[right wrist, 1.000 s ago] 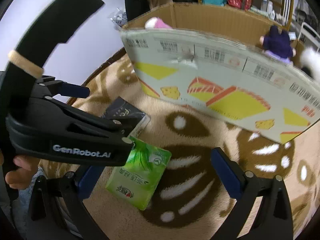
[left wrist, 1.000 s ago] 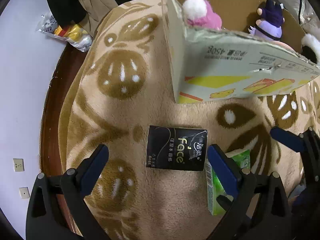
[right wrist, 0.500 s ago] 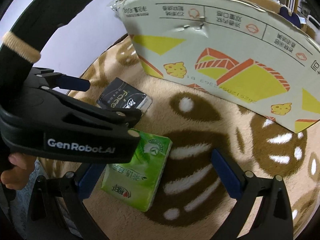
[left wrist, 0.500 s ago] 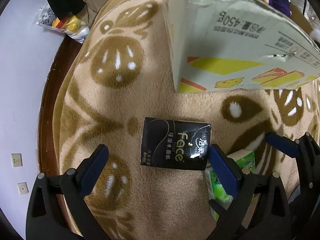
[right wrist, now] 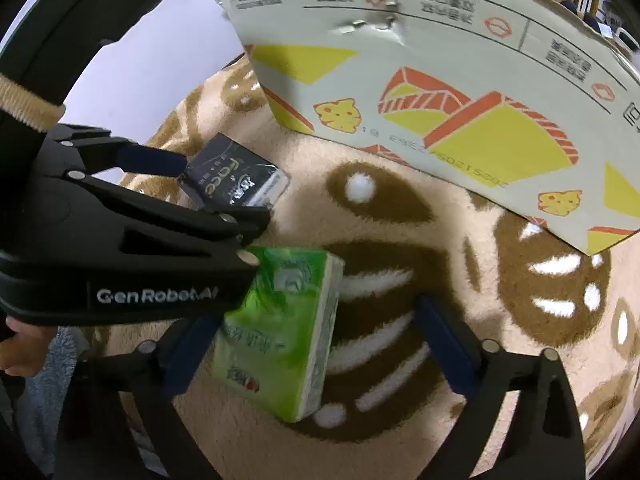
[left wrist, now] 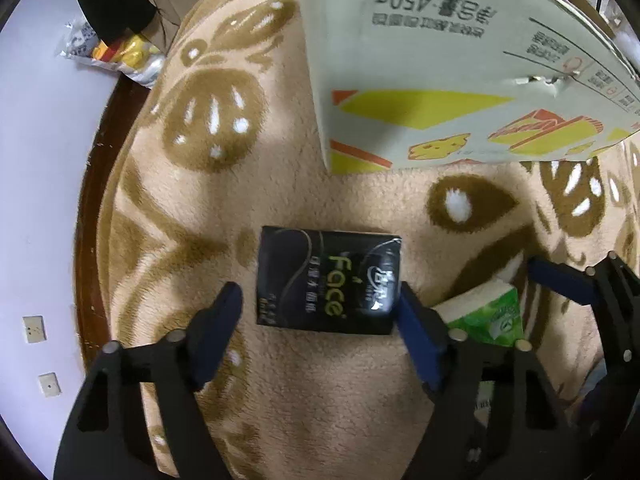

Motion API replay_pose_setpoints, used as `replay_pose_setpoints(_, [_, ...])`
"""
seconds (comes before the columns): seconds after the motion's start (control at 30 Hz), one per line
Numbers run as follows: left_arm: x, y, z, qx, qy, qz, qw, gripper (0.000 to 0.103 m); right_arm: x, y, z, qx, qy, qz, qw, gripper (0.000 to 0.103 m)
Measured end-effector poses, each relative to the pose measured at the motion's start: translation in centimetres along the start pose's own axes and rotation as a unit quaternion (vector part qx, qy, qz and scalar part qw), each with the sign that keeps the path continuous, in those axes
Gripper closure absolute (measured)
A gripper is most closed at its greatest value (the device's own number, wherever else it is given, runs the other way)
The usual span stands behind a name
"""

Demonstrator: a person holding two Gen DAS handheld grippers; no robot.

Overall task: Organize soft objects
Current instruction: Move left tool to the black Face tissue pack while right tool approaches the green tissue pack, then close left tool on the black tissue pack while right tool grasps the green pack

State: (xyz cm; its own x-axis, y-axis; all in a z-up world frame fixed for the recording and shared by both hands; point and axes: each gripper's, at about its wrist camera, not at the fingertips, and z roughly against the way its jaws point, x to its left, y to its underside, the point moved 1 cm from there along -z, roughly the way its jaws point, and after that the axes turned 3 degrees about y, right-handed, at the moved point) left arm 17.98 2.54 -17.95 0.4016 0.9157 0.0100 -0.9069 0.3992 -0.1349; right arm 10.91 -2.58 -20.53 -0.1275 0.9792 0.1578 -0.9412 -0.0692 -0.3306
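Observation:
A black tissue pack (left wrist: 326, 280) lies flat on the tan patterned blanket (left wrist: 200, 208). My left gripper (left wrist: 316, 300) points straight down over it and its jaws are closing. The right finger touches the pack's edge; a thin strip of blanket still shows at the left finger. A green tissue pack (right wrist: 280, 320) sits tilted up on one edge between the fingers of my right gripper (right wrist: 316, 316), whose jaws are also closing. Its left finger is against the pack, and its right finger (right wrist: 444, 340) stands well apart. In the left wrist view the green pack (left wrist: 492, 316) shows just right of the black one.
A big cardboard box (right wrist: 440, 80) with yellow and orange print stands close behind both packs. The two grippers nearly touch each other. A bag of things (left wrist: 120, 56) lies on the floor past the blanket's far left edge. A hand (right wrist: 20, 344) holds the left gripper.
The left jaws have narrowed around the black pack. Both grippers have come lower and closer to the packs. The green pack has tipped up onto its edge.

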Motion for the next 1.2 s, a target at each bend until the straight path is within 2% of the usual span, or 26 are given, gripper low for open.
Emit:
replay_pose_setpoints(0.13, [0.0,0.2,0.1,-0.001,0.007,0.006,1.0000,0.038,-0.9,0.1,0.3,0.002,-0.004,-0.015,1.000,0.018])
replay_pose_setpoints(0.23, [-0.2,0.2,0.3,-0.007,0.002,0.002,1.0000,0.038,-1.4,0.2,0.6,0.001,-0.006,-0.020,1.000,0.026])
replay_pose_setpoints(0.3, [-0.3,0.4,0.4,-0.008,0.000,0.000,1.0000,0.038,-1.9,0.3,0.8,0.000,-0.010,-0.025,1.000,0.035])
replay_pose_setpoints(0.37, [-0.6,0.6,0.6,-0.013,-0.002,-0.002,0.9999,0.038,-2.4,0.4,1.1,0.000,-0.017,-0.032,0.999,0.039])
replay_pose_setpoints(0.53, [-1.2,1.0,1.3,-0.023,0.000,-0.001,0.9997,0.038,-3.0,0.7,1.4,-0.003,-0.026,-0.043,0.999,0.043])
replay_pose_setpoints(0.77, [0.0,1.4,2.4,-0.038,0.006,0.028,0.9988,0.039,-4.0,1.3,3.8,-0.028,0.003,-0.033,0.999,0.049])
replay_pose_setpoints(0.87, [0.1,1.8,3.4,-0.056,0.000,0.030,0.9980,0.039,-4.5,1.2,4.5,-0.040,0.006,-0.038,0.998,0.050])
replay_pose_setpoints(1.0, [0.4,2.6,5.0,-0.076,0.010,0.048,0.9959,0.039,-5.7,1.2,5.7,-0.056,0.012,-0.048,0.997,0.052])
replay_pose_setpoints(1.2, [-0.4,4.0,8.7,-0.136,-0.016,0.034,0.9900,0.039,-7.7,1.3,9.0,-0.094,0.007,-0.059,0.994,0.054])
